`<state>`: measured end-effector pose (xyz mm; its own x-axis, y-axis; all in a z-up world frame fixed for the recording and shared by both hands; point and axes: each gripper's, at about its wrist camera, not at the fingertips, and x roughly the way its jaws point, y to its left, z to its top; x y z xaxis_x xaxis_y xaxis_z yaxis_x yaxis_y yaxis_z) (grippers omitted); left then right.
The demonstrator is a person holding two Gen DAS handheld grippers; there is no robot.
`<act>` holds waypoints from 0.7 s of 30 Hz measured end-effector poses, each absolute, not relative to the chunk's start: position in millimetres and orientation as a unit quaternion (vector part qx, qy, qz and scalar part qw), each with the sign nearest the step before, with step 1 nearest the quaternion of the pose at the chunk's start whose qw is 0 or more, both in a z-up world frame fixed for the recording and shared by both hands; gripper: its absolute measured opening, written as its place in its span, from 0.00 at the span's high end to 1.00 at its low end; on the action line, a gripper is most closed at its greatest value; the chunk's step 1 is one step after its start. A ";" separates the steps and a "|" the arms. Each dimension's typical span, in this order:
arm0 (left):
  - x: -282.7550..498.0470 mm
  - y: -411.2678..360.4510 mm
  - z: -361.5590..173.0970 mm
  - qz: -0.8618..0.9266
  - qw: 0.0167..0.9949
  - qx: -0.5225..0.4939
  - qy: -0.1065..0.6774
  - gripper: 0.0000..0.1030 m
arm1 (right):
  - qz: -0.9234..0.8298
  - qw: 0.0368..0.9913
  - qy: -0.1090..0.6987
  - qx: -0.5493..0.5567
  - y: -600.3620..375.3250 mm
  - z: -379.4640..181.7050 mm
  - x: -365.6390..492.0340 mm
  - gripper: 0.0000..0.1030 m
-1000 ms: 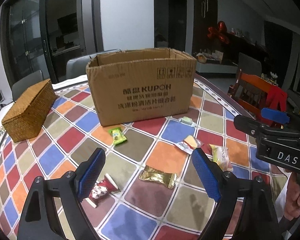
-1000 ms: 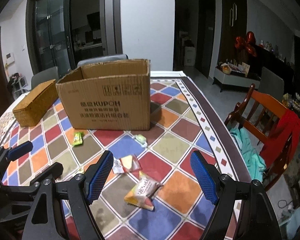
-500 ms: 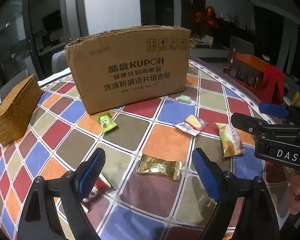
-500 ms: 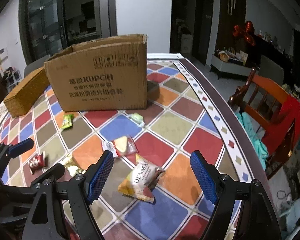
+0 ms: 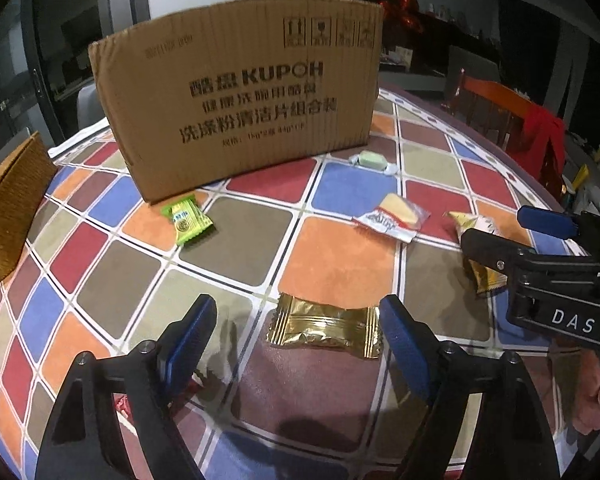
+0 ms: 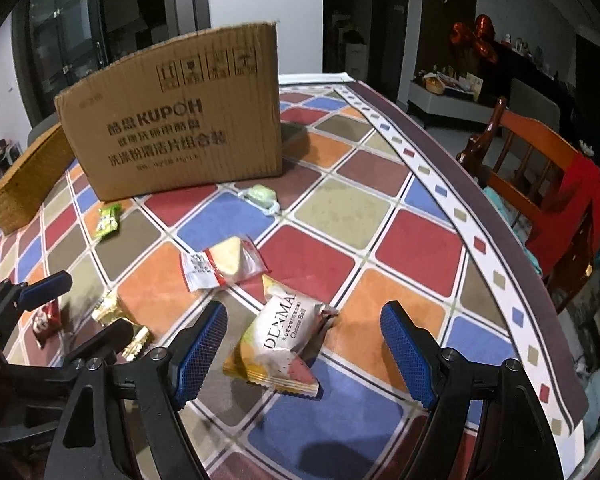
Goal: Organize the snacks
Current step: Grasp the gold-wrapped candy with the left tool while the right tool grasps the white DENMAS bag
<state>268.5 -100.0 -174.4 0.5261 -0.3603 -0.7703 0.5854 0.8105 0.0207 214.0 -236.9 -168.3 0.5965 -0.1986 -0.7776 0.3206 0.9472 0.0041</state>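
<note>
Left gripper (image 5: 296, 342): jaws are closing but standing wide, pads clear of anything; the gold wrapper (image 5: 325, 326) is lying between them on the surface (image 5: 332, 256), nearer the right pad
Right gripper (image 6: 304, 350): jaws are standing open, unchanged in width from a second ago; the DENMA cheese-ball packet (image 6: 278, 346) is lying between them, untouched
Change since earlier frame: both grippers are sitting lower and closer to the surface, so each snack is appearing larger and now framed by the pads
Cardboard box (image 5: 240, 96): is standing upright at the far side, now filling more of both views
Other snacks: green packet (image 5: 186, 220) is lying just before the box; pale green candy (image 5: 374, 161) and red-and-clear cheese pouch (image 5: 392, 218) are lying apart to the right
Wicker basket (image 5: 8, 208): is resting at the left edge
</note>
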 end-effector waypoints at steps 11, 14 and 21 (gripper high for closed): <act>271.3 -106.3 -184.7 -0.289 0.849 0.144 0.419 0.29 | -0.146 0.884 0.438 0.075 -237.2 -180.6 222.1 0.22; 268.0 -108.4 -184.3 -0.295 0.848 0.149 0.414 0.36 | -0.146 0.883 0.439 0.077 -237.6 -182.2 222.7 0.22; 258.9 -114.0 -182.9 -0.313 0.844 0.154 0.407 0.59 | -0.136 0.881 0.445 0.088 -240.7 -187.3 224.4 0.37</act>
